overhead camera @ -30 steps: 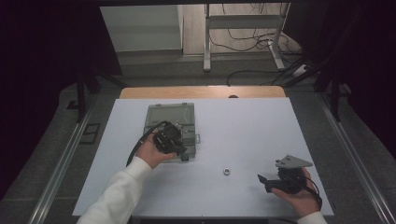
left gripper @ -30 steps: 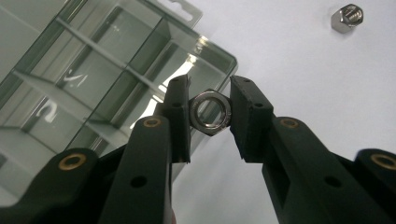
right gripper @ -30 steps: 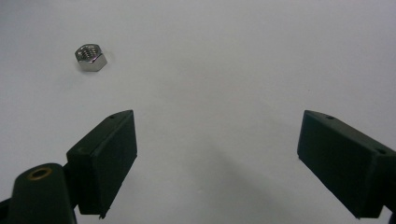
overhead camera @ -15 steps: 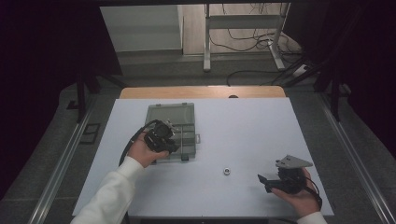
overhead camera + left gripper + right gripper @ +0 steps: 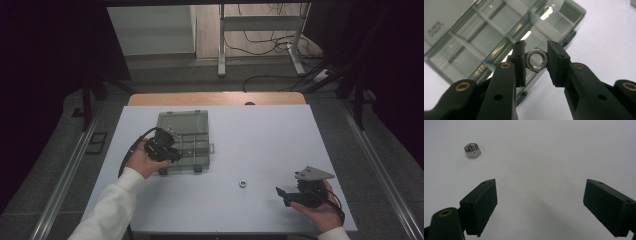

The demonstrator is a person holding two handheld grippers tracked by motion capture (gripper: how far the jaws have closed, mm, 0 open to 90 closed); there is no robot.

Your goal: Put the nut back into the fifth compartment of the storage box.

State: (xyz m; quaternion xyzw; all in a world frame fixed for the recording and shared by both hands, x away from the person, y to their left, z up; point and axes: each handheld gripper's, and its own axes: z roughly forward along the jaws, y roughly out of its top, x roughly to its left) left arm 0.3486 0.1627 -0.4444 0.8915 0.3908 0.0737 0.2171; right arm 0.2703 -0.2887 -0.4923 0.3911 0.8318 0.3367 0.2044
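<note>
Here we have our left forearm [image 5: 112, 205], in a white sleeve, coming in from the bottom left of the high view and angling up and to the right across the table [image 5: 260, 150]. The left hand [image 5: 142, 161] is wrapped around the left gripper [image 5: 167, 145], which it holds over the near left part of the clear compartment box [image 5: 185, 140], pointing away from us toward the box's dividers. A black cable loops from that gripper back past the wrist.

In the left gripper view, the left gripper [image 5: 536, 58] is clamped on a small silver nut [image 5: 536, 60]: both pads press its flat sides, and we look through its round bore. The nut hangs above the box [image 5: 486, 32], over the grid of see-through compartments, near the box's front edge; which compartment lies beneath it we cannot tell.

Our right hand [image 5: 317, 207] rests low at the near right corner of the table, palm under the right gripper [image 5: 284, 194], which lies roughly level and points left, its grey three-cornered plate on top. In the right gripper view the right gripper [image 5: 540, 205] stands wide apart with nothing between the pads, just bare white table. A second nut [image 5: 242, 183] lies on the table between the two hands, well apart from the box and ahead of the right gripper.
</note>
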